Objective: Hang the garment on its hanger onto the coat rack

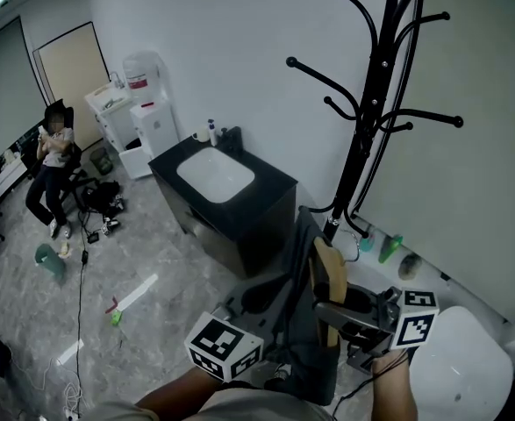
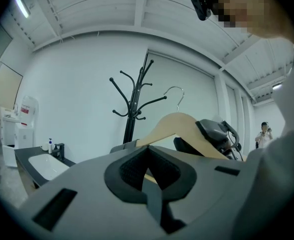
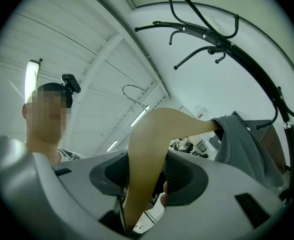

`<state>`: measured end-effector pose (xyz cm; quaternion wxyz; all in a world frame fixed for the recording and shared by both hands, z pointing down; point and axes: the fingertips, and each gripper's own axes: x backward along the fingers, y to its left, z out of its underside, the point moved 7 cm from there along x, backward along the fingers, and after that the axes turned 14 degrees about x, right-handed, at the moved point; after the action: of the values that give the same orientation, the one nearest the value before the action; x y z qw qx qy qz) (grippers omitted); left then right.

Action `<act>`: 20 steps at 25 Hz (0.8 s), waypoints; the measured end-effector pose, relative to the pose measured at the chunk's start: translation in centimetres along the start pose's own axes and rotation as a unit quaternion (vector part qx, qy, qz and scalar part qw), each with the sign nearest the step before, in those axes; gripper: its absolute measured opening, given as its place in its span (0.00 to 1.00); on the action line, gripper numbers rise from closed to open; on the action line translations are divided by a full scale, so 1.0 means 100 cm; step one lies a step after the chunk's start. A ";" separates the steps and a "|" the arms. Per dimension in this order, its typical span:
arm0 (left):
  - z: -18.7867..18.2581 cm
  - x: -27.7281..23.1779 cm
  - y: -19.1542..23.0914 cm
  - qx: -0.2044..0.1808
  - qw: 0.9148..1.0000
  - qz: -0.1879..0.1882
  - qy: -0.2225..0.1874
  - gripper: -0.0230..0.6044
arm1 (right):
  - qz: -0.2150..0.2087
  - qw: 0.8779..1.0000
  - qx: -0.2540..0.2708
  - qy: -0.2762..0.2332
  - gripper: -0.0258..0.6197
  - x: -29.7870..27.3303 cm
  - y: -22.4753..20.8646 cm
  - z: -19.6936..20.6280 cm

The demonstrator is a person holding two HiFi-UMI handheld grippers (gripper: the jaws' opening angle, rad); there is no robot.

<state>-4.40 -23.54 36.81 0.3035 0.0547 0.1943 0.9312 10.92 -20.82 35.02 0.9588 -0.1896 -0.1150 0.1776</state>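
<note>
left gripper (image 2: 148,170) closed, right gripper (image 3: 145,176) clamped

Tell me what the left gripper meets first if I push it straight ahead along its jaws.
Most likely the wooden hanger, whose arm crosses just beyond the left gripper, jaws closed. The coat rack stands farther behind. Depth is hard to judge here.

Left gripper (image 2: 148,173), right gripper (image 3: 144,176): grey shells, black ribbed pads; white cubes (image 1: 225,347), black square markers; black head camera (image 3: 70,83).

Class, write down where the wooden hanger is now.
Head view, lower right of centre: the hanger is clamped in the right tool, near the foot of the coat rack, carrying the grey garment.
</note>
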 end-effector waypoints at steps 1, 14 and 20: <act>-0.001 -0.008 0.002 0.000 1.000 -0.001 0.000 0.04 | -0.015 1.000 0.001 0.007 0.33 0.001 -0.006 -0.003; -0.017 -0.084 0.050 0.001 1.000 0.031 -0.003 0.04 | -0.072 0.997 -0.014 0.025 0.33 0.013 -0.079 -0.038; -0.029 -0.121 0.053 -0.009 0.999 0.037 -0.010 0.04 | -0.110 0.993 -0.035 0.018 0.33 0.033 -0.119 -0.057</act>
<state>1.89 -35.45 36.45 0.2710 0.0683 0.1809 0.9430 19.10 -31.73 35.19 0.9673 -0.2122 -0.1239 0.0636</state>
